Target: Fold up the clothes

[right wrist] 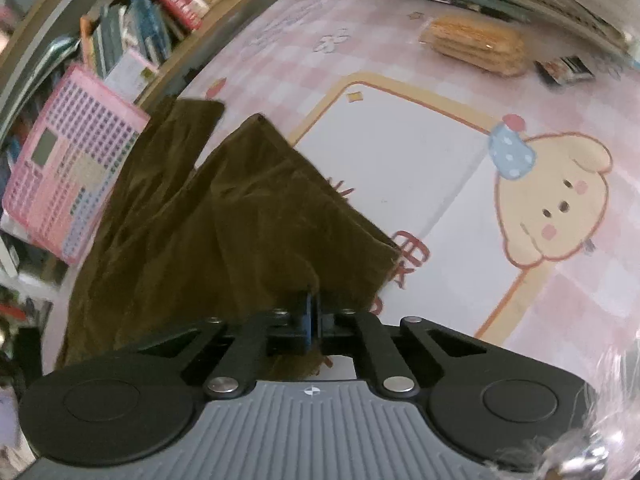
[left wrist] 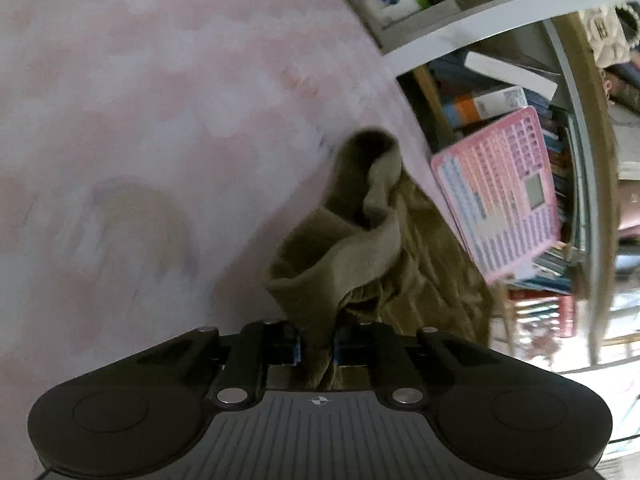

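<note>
My left gripper (left wrist: 317,346) and right gripper (right wrist: 318,320) both pinch the olive garment (right wrist: 224,216) above the pink mat (right wrist: 540,300); books fill the shelf (left wrist: 500,96) beside it.

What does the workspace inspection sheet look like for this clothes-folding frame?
Surface: pink checked mat with a cartoon puppy print.
Job's things: olive-brown garment, lifted and bunched, part draped on the mat.
Clutter: orange-yellow packet and small dark box at the far side of the mat.
Grippers: left gripper shut on the garment; right gripper shut on the garment.
Cables: nothing seen.
Surroundings: bookshelf with books; pink keyboard toy leaning against it.
</note>
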